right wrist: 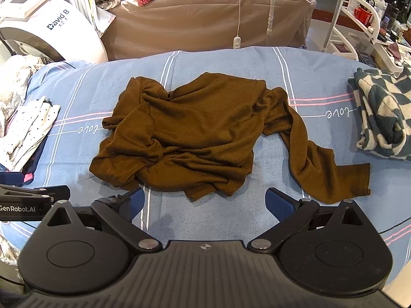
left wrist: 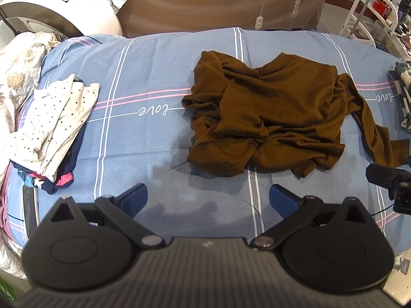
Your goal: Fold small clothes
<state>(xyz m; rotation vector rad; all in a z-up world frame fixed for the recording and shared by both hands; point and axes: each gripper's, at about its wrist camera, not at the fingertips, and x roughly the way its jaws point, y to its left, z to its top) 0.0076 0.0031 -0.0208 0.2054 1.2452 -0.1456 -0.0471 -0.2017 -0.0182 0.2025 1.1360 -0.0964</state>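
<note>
A brown long-sleeved top [right wrist: 195,131] lies crumpled in the middle of the blue striped bed cover [right wrist: 221,61], its body bunched into folds, neckline away from the cameras, one sleeve trailing out to the right with its cuff near the front edge. The left tongs [left wrist: 208,200] and right tongs [right wrist: 205,202] both stand wide apart, empty, above the cover just short of the hem. A dotted white garment [left wrist: 54,125] tops a pile at left; a checked cloth [right wrist: 382,118] lies at right

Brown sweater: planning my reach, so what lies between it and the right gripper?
Only bare blue sheet between the open right gripper and brown sweater, per right wrist view.
</note>
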